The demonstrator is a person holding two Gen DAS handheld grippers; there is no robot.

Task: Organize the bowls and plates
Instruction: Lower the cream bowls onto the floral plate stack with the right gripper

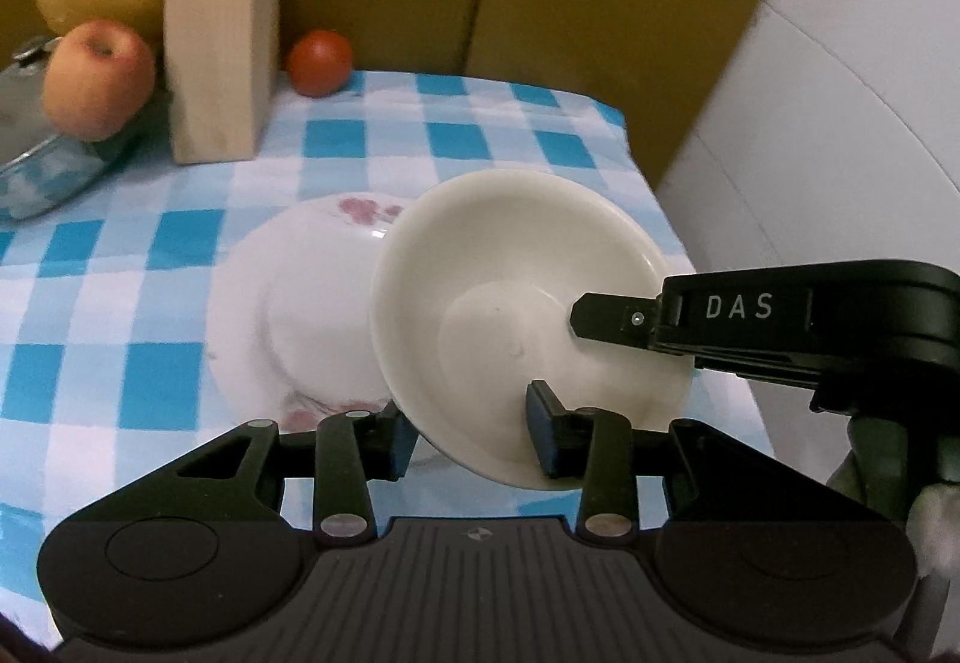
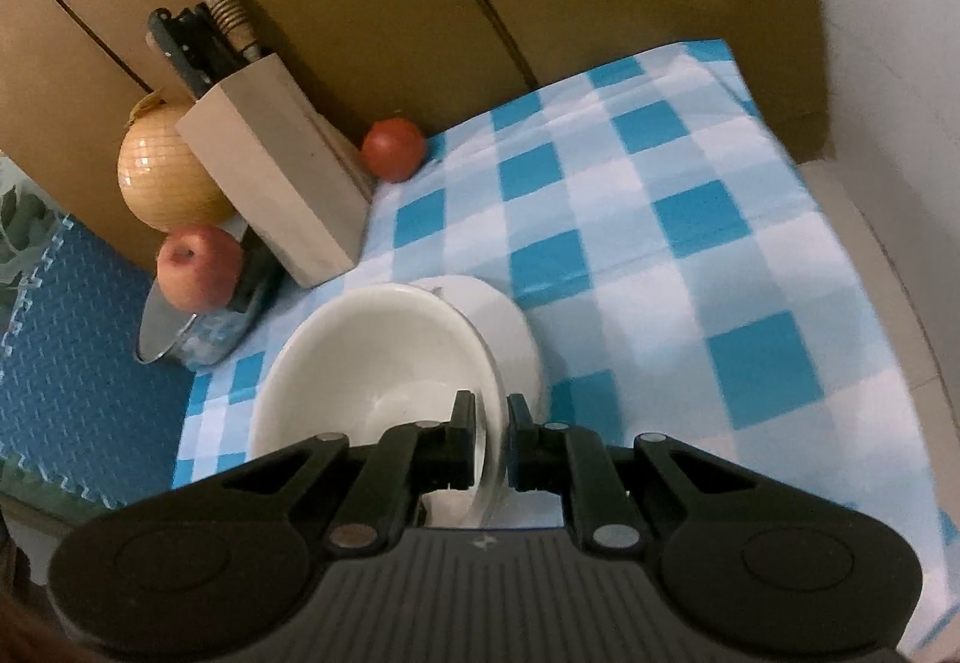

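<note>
Left wrist view: a smooth, cream-white bowl (image 1: 516, 315) is tilted above a white plate (image 1: 300, 303) with red floral marks. The plate lies flat on the worktop (image 1: 510, 135), which is covered in a blue-and-white checked cloth. The left hand-held gripper (image 1: 474, 435) straddles the bowl's near rim; its blue-faced pads sit one outside and one inside the wall, with a visible gap, so the jaws stand apart. The right hand-held gripper (image 1: 576, 318), black and angular, enters from the right with its tip on the bowl's far rim.

Right wrist view: the right hand-held gripper (image 2: 487, 438) is clamped on the bowl (image 2: 372, 357) rim, fingers nearly together with the thin wall between them. The plate (image 2: 510, 327) shows just behind the bowl.

At the back stand a rectangular pale wooden knife block (image 2: 282, 183), a round netted yellow melon (image 2: 162, 177), a matte pink apple (image 2: 198, 267) and a glossy red tomato (image 2: 393, 147). A shiny metal pot (image 2: 198, 330) sits under the apple.
</note>
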